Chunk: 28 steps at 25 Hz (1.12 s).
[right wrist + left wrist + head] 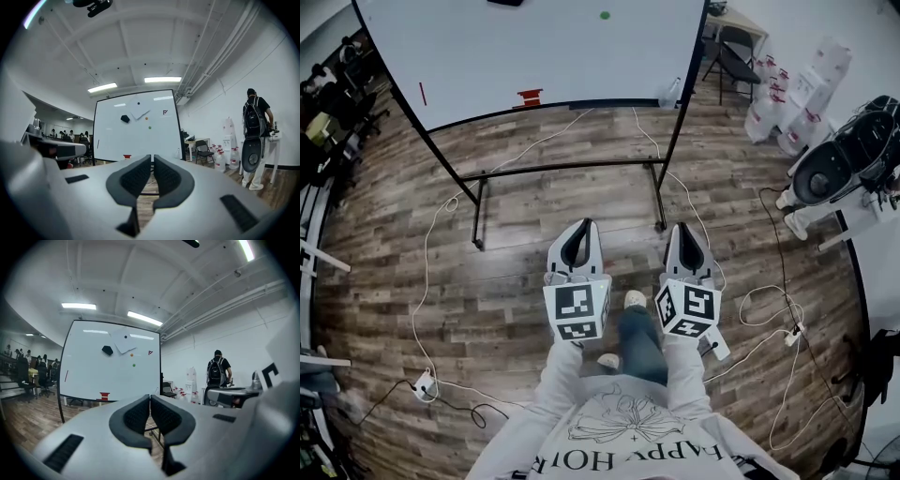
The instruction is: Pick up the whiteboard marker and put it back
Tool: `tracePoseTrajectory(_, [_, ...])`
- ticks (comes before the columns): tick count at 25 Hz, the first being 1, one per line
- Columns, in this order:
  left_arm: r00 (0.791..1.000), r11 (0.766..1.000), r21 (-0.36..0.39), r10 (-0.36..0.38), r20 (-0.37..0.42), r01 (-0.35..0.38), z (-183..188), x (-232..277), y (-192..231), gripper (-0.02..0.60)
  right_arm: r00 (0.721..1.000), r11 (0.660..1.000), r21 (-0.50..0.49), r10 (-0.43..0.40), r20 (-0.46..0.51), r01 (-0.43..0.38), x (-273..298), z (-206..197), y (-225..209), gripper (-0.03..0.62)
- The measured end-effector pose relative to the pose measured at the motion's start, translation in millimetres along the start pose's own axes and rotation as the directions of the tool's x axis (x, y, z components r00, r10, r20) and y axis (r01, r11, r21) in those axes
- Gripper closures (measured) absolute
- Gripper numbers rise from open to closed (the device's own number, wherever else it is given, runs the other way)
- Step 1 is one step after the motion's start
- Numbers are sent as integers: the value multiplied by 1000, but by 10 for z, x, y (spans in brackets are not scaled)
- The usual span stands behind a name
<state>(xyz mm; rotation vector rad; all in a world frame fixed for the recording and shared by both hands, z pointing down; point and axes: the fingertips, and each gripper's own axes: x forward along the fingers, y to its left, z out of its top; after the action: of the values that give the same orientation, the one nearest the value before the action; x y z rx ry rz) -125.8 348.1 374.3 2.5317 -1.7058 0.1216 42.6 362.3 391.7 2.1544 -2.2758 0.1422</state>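
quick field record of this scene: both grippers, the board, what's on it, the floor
left gripper: jaws together, empty, facing the whiteboard
right gripper: jaws together, empty, beside the left
whiteboard: on a black stand, ahead of both grippers
board ledge: small red item, not touched
board face: green dot; thin red streak, marker or stroke unclear
floor: wood planks, white cables

Whiteboard (534, 47) ahead of left gripper (585, 225) and right gripper (683, 228). Chair (736, 56) behind whiteboard's right end; cables (450, 201) on floor (516, 281).

Matt wood-grain floor (516, 262), glossy whiteboard (534, 52), metal stand (572, 168)
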Motion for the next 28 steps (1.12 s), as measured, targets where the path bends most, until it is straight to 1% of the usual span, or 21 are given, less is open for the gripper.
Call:
tracePoseTrajectory(7, [1000,1000,1,24,-6,-24,65,874,44,572,1000,1000,3,23,0,-23,878,61,-347,589])
tracePoseTrajectory(14, [998,998,7,65,21,-65,377,1927,31,572,998,998,-14,61,23,-61,1908,363,-846,589])
tracePoseTrajectory(17, [996,996,6,84,27,-85,454,2321,37,572,997,997,-19,73,31,-73,2288,450,-1044,589])
tracePoseTrajectory(22, [994,995,5,102,27,-102,503,2824,32,572,996,996,-16,87,22,-87,2745,457,-1303,589])
tracePoseTrajectory(28, [994,994,1,110,-4,-110,442,3233,39,572,996,996,-1,88,-3,-88,3117,385,-1485,589])
